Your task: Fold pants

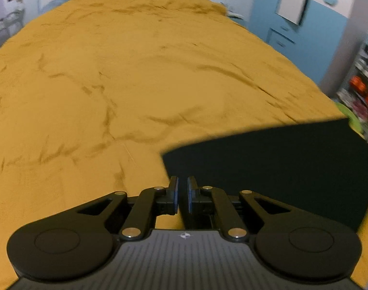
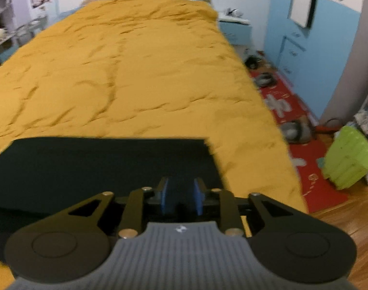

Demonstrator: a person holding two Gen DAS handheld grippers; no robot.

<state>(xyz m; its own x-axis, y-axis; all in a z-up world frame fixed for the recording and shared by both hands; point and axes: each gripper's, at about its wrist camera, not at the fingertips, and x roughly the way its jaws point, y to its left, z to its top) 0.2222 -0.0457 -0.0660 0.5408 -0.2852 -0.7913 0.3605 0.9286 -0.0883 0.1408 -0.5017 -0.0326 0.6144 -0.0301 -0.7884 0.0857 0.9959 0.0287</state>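
Observation:
The black pants (image 1: 268, 164) lie folded flat as a dark rectangle on the mustard-yellow bedspread (image 1: 111, 84), at its near end. In the left wrist view my left gripper (image 1: 182, 188) hovers at the pants' left corner, jaws nearly closed with a narrow gap and nothing between them. In the right wrist view the pants (image 2: 99, 166) fill the lower left, and my right gripper (image 2: 180, 193) sits over their right part, jaws a little apart, with only dark cloth seen beneath them.
The bedspread (image 2: 135, 72) stretches far ahead. To the right of the bed are a red rug (image 2: 302, 149), shoes (image 2: 295, 130), a green basket (image 2: 348, 159), blue cabinets (image 2: 300, 48) and a nightstand (image 2: 234, 26).

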